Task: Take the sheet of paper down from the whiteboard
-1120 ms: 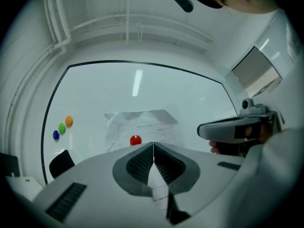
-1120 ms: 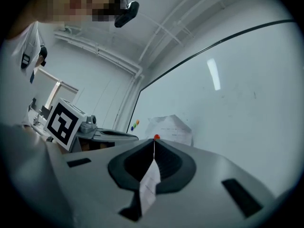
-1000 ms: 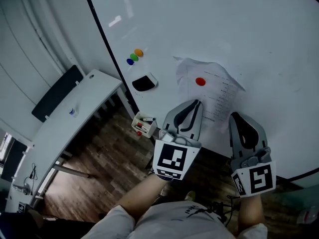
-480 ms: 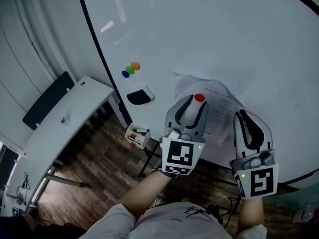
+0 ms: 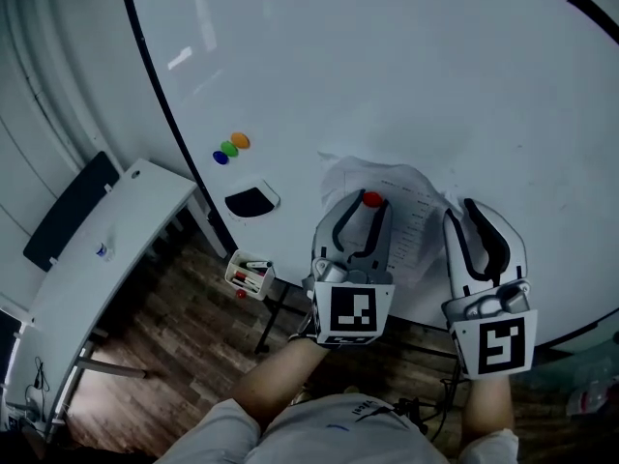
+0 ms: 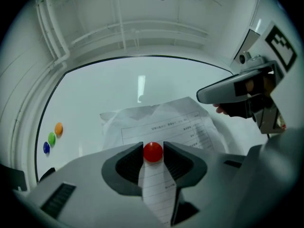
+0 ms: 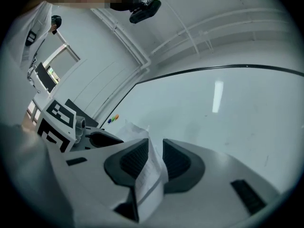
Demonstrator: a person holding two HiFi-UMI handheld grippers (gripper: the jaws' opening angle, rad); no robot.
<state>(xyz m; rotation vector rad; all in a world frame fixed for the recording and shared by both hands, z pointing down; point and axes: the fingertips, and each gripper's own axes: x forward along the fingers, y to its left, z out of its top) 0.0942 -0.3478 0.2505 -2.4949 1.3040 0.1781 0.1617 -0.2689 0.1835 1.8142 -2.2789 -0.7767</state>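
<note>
Head view puts the sheet of paper point(image 5: 414, 211) low on the whiteboard point(image 5: 387, 66). It is creased and pinned there by one red magnet point(image 5: 371, 199). Your left gripper point(image 5: 369, 207) has its jaws spread about that magnet, which sits right between the tips with hardly any room on either side. Your right gripper point(image 5: 468, 211) is at the sheet's right edge with its jaws only narrowly apart. The edge stands between them and leans on the jaw nearer your left gripper, and a sliver of board shows at the other jaw. Left of the sheet on the board you have three small magnets point(image 5: 229, 148), orange, green and blue, in a short row, and a black eraser point(image 5: 250, 201) just below them. Further left and lower, a white desk point(image 5: 106, 249) stands on the wooden floor point(image 5: 184, 356).
</note>
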